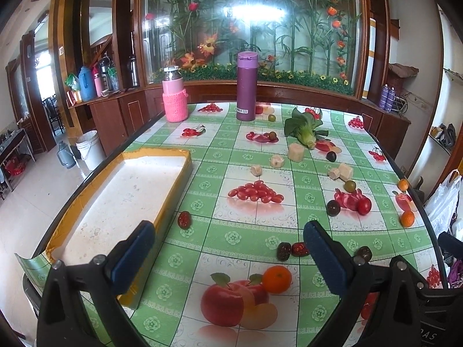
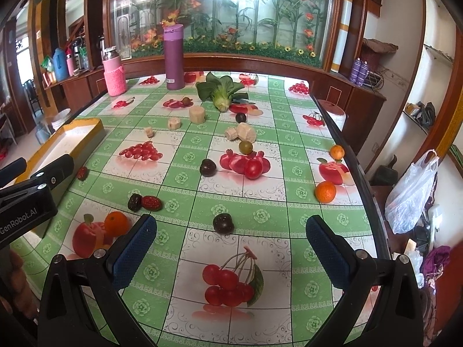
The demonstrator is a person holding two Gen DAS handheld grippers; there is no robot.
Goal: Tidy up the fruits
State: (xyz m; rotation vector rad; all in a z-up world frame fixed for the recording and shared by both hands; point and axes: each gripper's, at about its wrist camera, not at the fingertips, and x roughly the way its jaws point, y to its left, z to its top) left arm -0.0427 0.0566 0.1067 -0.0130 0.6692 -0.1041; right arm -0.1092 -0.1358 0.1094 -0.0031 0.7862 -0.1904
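I had both grippers hovering over the counter (image 1: 202,150) with nothing grasped: the left gripper (image 1: 228,248) had its fingers spread wide, and the right gripper (image 2: 231,243) was likewise released. The relation that mattered was on the right side, I judged: a dark plum (image 2: 223,223) sat just ahead of the right fingers, at about twelve o'clock and a touch toward eleven, round enough that no long axis constrained the approach. The right hand was plainly nearer to it than the left. From the left view an orange (image 1: 277,279) lay between the fingers toward one o'clock, with two red dates (image 1: 290,250) just beyond it, their long axes running roughly nine to three. The tray (image 1: 173,190), yellow-walled and holding nothing I could see, stretched off at ten o'clock from the left gripper, its long side running away from me. More fruit lay scattered farther out, another orange (image 2: 325,191) at two o'clock near the counter's edge. The cloth was a slick green check printed with fruit pictures, easy to mistake for real pieces; a purple flask (image 2: 174,57) and pink bottle (image 2: 114,72) stood at the far end before a glass display.
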